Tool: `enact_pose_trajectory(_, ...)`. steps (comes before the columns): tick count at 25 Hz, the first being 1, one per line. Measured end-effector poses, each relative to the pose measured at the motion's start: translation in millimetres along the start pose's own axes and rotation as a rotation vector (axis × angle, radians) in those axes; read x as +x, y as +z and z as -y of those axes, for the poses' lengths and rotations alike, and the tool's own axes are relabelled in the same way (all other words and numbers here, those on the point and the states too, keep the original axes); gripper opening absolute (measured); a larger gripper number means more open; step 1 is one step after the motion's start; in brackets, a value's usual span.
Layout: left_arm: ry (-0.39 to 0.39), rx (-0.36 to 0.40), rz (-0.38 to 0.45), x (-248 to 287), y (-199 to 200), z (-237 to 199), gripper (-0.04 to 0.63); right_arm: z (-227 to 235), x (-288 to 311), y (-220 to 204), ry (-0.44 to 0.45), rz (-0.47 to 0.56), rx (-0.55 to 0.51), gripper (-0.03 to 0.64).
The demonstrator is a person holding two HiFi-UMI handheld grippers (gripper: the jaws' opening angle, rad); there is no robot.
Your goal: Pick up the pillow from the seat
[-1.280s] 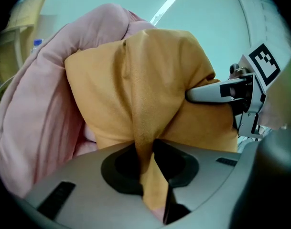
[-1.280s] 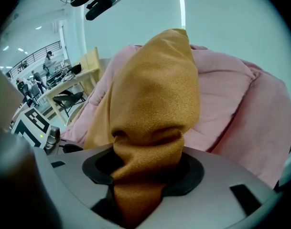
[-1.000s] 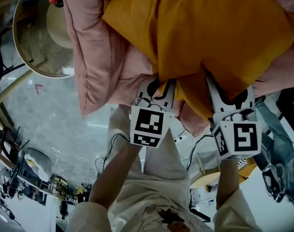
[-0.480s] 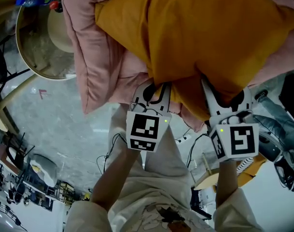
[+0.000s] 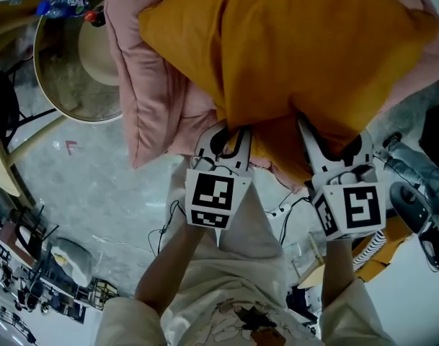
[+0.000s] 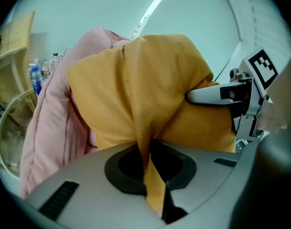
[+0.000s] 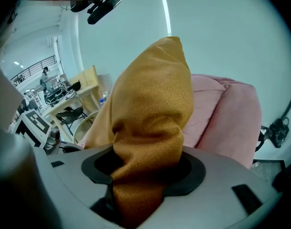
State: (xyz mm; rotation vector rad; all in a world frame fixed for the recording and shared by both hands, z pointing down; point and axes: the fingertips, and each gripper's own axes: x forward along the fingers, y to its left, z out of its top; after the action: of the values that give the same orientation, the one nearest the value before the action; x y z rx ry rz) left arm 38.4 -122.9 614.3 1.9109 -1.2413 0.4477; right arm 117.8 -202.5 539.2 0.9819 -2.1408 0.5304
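Start with your own grip. Your left tool (image 5: 232, 130) is pinched nearly flat on a thin fold of the mustard pillow (image 5: 298, 49), with only a narrow tongue of fabric passing between its jaws. Your right tool (image 5: 333, 132) has a thick, rolled bunch of the same cover, and its jaws stand partway apart around that wad. Both bite the pillow's near edge from underneath, so the body of the pillow bulges up and away from the tips.

That thin left hold looks like the weak one. Let the right tool carry most of the weight and use the left only to steady. Raise the two together at the same height. Don't spread them apart, since a pull across the cover would likely drag the fold out of the left jaws.

Just past the pillow, on the far side from both tools and spilling out beyond the left one, a pink cushion (image 5: 151, 99) lies against it. I can't tell whether the two are caught on each other — so lift slowly and watch that it falls away.

Farther off, beyond and to the left of the left tool, are the round seat (image 5: 68, 78) and a bottle (image 5: 64, 6) at its far rim. The pillow appears clear of the seat.
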Motion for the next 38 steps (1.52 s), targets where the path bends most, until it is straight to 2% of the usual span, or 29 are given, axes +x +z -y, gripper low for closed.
enact_pose_trajectory(18, 0.018, 0.073, 0.035, -49.1, 40.6, 8.1, 0.037, -17.8, -44.6, 42.4, -0.007, 0.096, 0.027, 0.278)
enact_pose_trajectory(32, 0.038, 0.100, 0.078, -118.8, 81.6, 10.4, 0.037, -51.5, -89.8, 91.3, 0.022, 0.170, 0.048, 0.278)
enact_pose_trajectory(38, 0.044, 0.144, 0.092, -152.8, 97.7, 22.8, 0.040, -63.3, -122.9, 103.7, 0.018, 0.218, 0.084, 0.278)
